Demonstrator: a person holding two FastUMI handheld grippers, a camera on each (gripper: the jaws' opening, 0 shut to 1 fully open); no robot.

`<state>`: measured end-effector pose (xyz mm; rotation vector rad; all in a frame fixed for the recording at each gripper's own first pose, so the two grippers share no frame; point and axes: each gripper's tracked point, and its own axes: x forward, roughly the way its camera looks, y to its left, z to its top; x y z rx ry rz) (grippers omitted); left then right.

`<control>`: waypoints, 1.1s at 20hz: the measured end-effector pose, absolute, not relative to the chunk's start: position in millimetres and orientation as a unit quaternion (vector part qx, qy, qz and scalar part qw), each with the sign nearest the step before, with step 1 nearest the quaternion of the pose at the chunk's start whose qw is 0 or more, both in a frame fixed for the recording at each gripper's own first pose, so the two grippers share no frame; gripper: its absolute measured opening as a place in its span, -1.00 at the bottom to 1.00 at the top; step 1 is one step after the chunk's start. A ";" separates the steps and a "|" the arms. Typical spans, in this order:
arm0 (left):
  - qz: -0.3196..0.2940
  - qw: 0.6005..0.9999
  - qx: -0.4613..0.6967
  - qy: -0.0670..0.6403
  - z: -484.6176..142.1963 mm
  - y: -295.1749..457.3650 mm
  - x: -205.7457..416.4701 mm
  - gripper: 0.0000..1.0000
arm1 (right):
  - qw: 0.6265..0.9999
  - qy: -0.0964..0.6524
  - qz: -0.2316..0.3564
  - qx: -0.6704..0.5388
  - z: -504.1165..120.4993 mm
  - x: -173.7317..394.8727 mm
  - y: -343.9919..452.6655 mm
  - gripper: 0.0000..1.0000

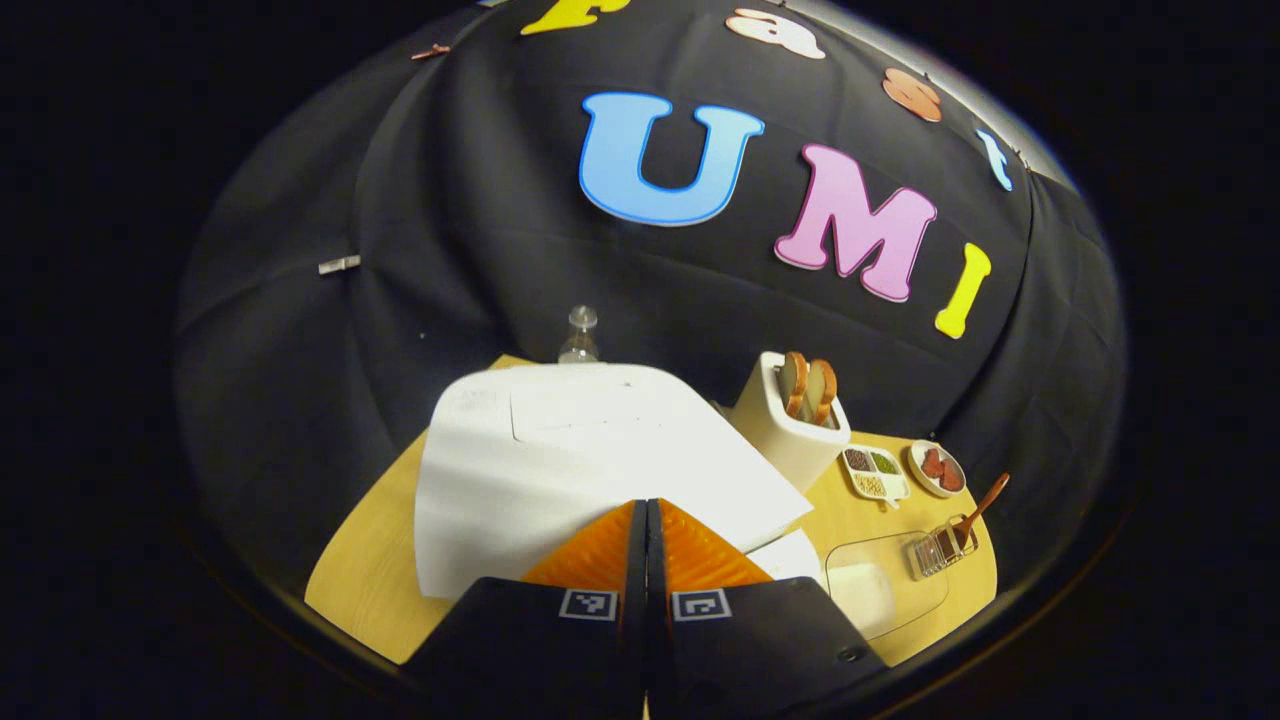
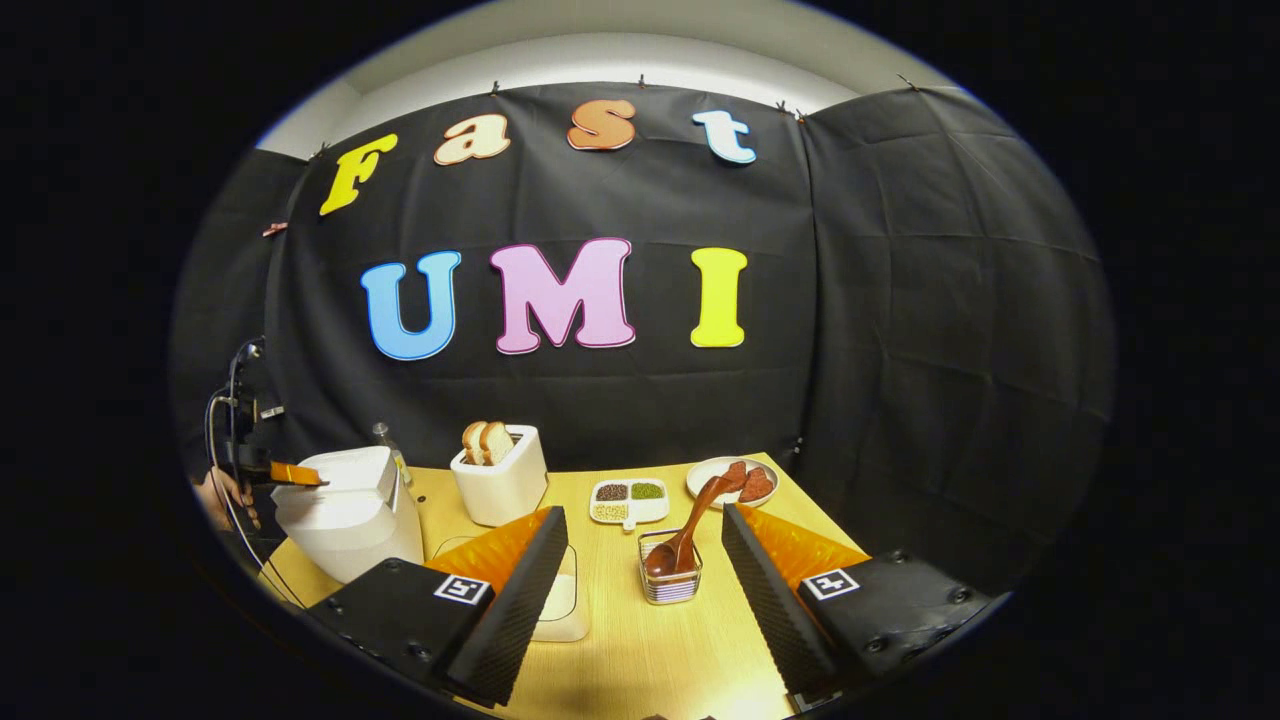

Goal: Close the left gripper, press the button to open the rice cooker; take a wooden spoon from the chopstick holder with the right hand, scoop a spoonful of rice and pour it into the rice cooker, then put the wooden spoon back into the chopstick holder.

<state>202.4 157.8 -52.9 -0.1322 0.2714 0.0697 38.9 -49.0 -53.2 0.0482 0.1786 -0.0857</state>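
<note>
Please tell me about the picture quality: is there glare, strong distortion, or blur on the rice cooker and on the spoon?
Left gripper view: the rice cooker is overexposed, its lid almost featureless white; fisheye bending curves the table edge; the shut left claw is sharp. Right gripper view: lighting is even, the wooden spoon in the chopstick holder is clear between the open right claw; the wall bulges.

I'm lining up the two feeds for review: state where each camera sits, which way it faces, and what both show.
Left gripper view: rides on the left gripper, close above the closed white rice cooker, looking across the table to the booth wall; its own shut fingers show.
Right gripper view: rides on the right gripper, farther back, facing the wooden spoon in its holder; its open fingers show, plus a hand far left.
Shared: rice cooker, toaster, spoon, holder.
</note>
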 end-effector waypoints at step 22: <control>0.081 0.994 -0.059 0.053 -27.1 70.7 48.1 0.91 | 0.986 0.159 -0.005 0.059 -99.2 117.8 -82.8 0.94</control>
